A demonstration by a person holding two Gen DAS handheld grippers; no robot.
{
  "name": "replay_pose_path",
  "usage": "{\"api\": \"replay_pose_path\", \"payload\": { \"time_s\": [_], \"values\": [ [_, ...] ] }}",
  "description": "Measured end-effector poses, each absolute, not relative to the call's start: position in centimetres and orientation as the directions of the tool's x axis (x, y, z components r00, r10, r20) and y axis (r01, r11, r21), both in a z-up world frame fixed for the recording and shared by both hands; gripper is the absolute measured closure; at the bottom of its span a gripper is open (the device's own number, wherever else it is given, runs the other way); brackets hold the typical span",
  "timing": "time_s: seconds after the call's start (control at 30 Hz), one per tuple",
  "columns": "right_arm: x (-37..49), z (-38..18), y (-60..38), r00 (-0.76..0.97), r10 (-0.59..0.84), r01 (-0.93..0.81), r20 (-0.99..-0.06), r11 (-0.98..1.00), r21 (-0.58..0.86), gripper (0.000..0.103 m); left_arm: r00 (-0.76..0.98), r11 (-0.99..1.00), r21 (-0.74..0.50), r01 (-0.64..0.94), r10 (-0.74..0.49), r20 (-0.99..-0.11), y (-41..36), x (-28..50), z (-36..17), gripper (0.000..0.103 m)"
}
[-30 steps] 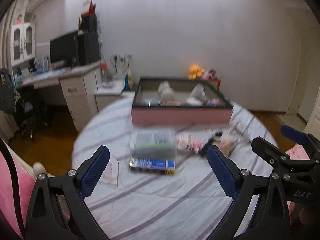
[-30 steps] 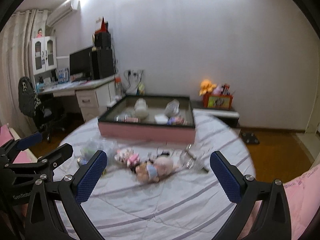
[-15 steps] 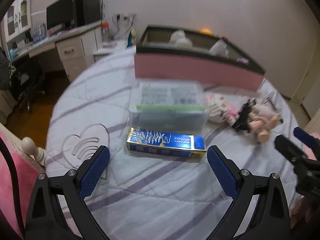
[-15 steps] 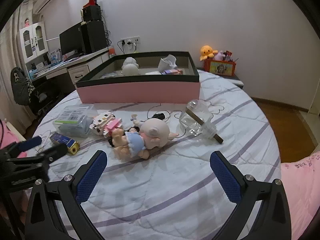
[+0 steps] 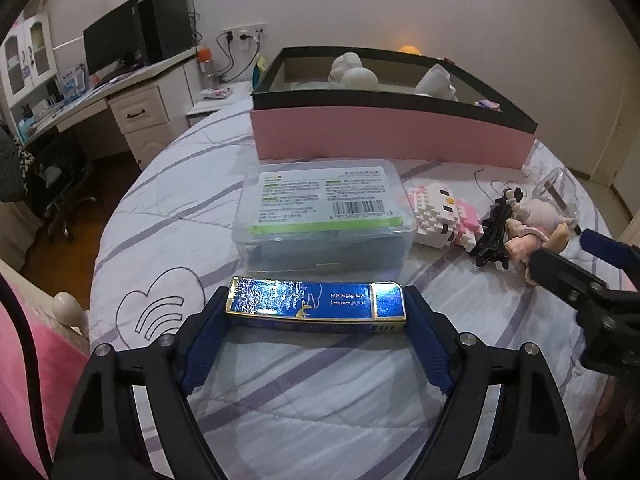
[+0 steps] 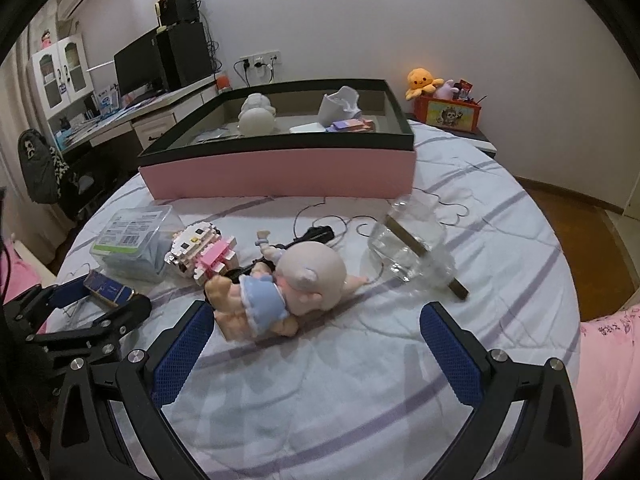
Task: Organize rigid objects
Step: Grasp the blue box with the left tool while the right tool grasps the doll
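Left gripper [image 5: 316, 312] jaws just closed, pinching blue box [image 5: 316, 305] endwise at lower centre for lift; right gripper [image 6: 316, 332] jaws spread, doll [image 6: 280, 292] between, untouched.

A glossy foil-blue box [image 5: 316, 306] lies on quilted matt cloth bedding [image 5: 320, 400] beside a clear plastic container [image 5: 324, 216].

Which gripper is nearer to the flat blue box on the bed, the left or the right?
Left. The left gripper has its jaws, which have just been closing, at either end of the blue box. The right gripper hovers open beside the doll, apart from that box.
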State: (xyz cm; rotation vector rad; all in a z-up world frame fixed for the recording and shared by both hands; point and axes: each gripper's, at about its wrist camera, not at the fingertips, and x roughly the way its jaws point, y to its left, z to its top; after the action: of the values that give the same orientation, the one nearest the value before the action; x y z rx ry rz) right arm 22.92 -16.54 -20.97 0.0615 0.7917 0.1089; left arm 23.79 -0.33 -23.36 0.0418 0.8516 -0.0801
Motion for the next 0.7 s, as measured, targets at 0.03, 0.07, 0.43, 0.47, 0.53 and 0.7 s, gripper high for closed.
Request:
{"api": "replay_pose_path", "payload": {
  "time_s": [0.03, 0.07, 0.43, 0.47, 0.53, 0.7],
  "values": [
    [23.4, -21.1, -16.3, 0.688, 0.124, -0.08, -0.716, 0.992, 0.095, 0.0, 0.655, 0.996, 0.004, 0.089, -0.056, -0.754, -0.3, 23.7, -23.4, 0.019],
    [23.7, -21.2, -16.1, 0.68, 0.128, -0.086, -0.722, 0.992, 0.096, 0.0, 0.654, 0.996, 0.003, 0.092, -0.058, -0.754, -0.3, 23.6, -23.4, 0.019],
    [23.7, -22.1, -16.5, 0.631, 0.28, -0.153, -0.724, 0.959, 0.238, 0.054, 0.657, 0.995, -0.017, 0.101, -0.08, -0.75, -0.1, 22.7, -23.0, 0.019],
    [23.5, -22.1, -16.7, 0.629, 0.286, -0.155, -0.723, 0.957, 0.244, 0.054, 0.658, 0.995, -0.018, 0.102, -0.081, -0.749, -0.1, 22.6, -22.9, 0.019],
    [23.2, -22.1, -16.8, 0.628, 0.293, -0.155, -0.721, 0.955, 0.253, 0.055, 0.659, 0.994, -0.018, 0.106, -0.084, -0.747, -0.2, 22.3, -22.8, 0.019],
    [22.1, -21.7, -17.2, 0.638, 0.296, -0.153, -0.711, 0.954, 0.259, 0.069, 0.676, 0.994, -0.021, 0.106, -0.088, -0.731, -0.3, 21.8, -22.0, 0.019]
  ]
}}
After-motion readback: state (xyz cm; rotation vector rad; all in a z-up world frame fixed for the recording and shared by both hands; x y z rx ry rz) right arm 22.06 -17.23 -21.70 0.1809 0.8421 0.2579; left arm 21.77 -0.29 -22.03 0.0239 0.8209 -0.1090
